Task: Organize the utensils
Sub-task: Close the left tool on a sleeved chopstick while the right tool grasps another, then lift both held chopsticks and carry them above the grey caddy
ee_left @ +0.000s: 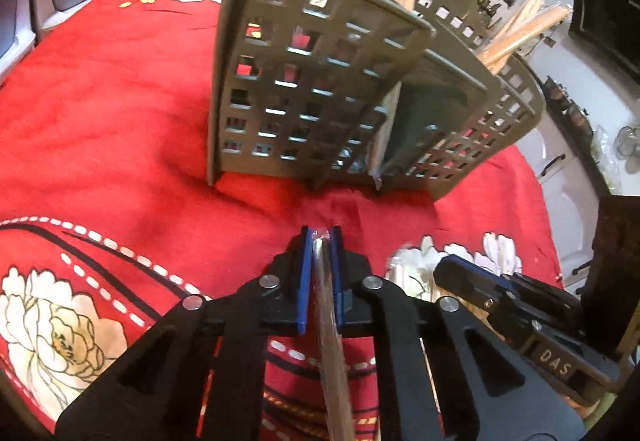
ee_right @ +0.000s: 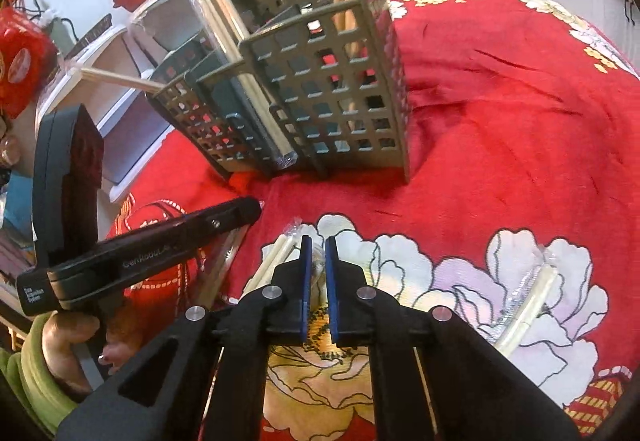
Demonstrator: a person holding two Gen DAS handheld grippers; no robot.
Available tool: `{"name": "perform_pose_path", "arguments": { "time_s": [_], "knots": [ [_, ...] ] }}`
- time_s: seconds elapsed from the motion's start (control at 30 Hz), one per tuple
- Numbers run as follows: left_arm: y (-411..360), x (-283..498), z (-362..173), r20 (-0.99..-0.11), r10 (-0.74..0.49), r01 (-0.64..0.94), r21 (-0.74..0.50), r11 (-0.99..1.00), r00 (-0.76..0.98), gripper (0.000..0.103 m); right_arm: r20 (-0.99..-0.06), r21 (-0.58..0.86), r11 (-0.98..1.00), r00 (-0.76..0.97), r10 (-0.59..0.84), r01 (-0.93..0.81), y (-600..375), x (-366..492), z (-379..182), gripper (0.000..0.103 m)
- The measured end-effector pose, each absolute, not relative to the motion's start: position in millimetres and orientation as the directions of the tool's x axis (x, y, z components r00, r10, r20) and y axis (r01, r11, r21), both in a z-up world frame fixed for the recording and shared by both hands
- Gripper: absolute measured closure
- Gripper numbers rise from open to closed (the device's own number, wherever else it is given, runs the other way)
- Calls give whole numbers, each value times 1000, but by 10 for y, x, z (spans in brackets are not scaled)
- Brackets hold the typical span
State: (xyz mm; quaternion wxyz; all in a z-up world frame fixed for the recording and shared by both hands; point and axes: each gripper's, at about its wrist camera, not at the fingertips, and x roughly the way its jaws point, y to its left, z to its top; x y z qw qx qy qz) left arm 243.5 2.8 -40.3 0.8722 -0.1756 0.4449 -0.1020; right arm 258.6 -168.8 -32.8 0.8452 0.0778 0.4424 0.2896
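Observation:
A grey perforated utensil caddy (ee_left: 320, 89) stands on the red flowered cloth, holding wooden handles and wrapped chopsticks (ee_left: 520, 33); it also shows in the right wrist view (ee_right: 328, 97). My left gripper (ee_left: 322, 237) is shut on a plastic-wrapped utensil (ee_left: 330, 321) just in front of the caddy. My right gripper (ee_right: 319, 245) is closed on a wrapped chopstick pack (ee_right: 276, 261) lying on the cloth. Another wrapped pack (ee_right: 528, 305) lies to the right. The right gripper shows in the left view (ee_left: 472, 273), the left one in the right view (ee_right: 256, 207).
The table under the red cloth (ee_left: 100, 121) drops off at the left and right edges. White shelving (ee_right: 120, 53) stands beyond the caddy. White cabinets (ee_left: 560, 161) and a dark counter lie to the right.

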Motion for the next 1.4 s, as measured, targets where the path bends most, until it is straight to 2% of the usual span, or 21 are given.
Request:
{"name": "perform_pose_path", "arguments": {
  "time_s": [0.43,1.4],
  "knots": [
    [13,2158,86,-646,-383,110,-421,900,660,102,-638,374,831,536,552,-412,-1870,2510,28,98],
    [64,1902,964,-476,-391,204,-398,894,788,102,-421,255,821,706,570,-511,-2240,1918,1173,101]
  ]
}}
